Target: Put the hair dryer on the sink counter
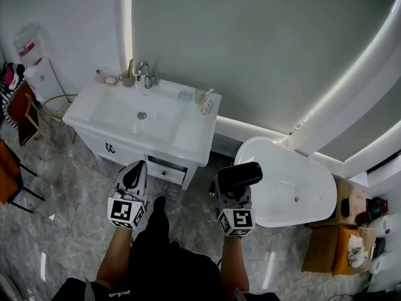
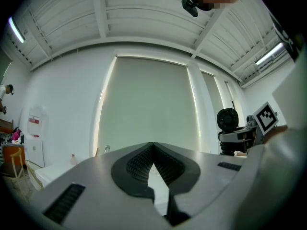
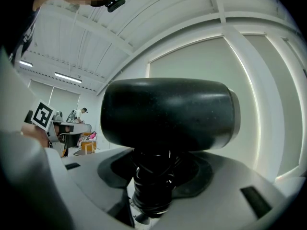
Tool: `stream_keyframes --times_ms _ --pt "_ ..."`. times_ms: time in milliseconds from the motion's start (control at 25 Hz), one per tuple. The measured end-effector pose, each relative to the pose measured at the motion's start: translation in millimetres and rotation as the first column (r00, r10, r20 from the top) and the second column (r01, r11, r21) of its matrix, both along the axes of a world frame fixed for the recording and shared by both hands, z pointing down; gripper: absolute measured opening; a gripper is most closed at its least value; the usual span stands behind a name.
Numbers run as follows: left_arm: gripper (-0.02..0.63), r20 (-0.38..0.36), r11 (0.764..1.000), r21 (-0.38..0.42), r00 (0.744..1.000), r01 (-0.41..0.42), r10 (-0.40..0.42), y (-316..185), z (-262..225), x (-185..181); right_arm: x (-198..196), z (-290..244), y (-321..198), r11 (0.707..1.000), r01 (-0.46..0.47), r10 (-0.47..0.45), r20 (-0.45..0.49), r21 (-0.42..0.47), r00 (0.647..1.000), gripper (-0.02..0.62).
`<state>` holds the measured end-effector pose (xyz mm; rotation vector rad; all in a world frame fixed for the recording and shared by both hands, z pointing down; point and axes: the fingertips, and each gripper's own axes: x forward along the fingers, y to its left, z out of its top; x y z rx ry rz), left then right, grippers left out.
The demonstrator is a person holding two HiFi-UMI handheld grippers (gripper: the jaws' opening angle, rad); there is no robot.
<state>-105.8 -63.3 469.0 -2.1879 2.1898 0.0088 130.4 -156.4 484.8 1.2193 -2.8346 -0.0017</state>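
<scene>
As right gripper grips, black hair dryer

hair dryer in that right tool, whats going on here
A person stands in a bathroom with a tool in each hand. The right tool is shut on the handle of a black hair dryer and holds it up in the air, with the cord wound round the handle. The left tool is shut and empty. Both hang short of the white sink counter, so the dryer is not yet set down. A bathtub stands to the right.
</scene>
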Motion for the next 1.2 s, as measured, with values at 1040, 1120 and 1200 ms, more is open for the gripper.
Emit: stream_keyframes --times_ms 1040,1120,1200 --pt "0.023 -0.011 0.996 0.008 0.996 -0.090 0.090 -216.6 -11.1 -141.6 -119.9 4.4 -196.9 0.994 -0.106 0.105 -0.038 -0.031 0.994 0.212" --pt "0.023 -0.010 0.995 0.013 0.995 -0.102 0.102 -230.7 -15.1 -153.8 -123.4 1.0 -208.6 0.991 -0.129 0.128 -0.031 -0.036 0.991 0.212" --pt "0.023 -0.008 0.993 0.016 0.993 -0.114 0.114 -241.9 -16.8 -161.6 -124.0 -2.3 -217.3 0.988 -0.153 0.152 -0.031 -0.034 0.988 0.212"
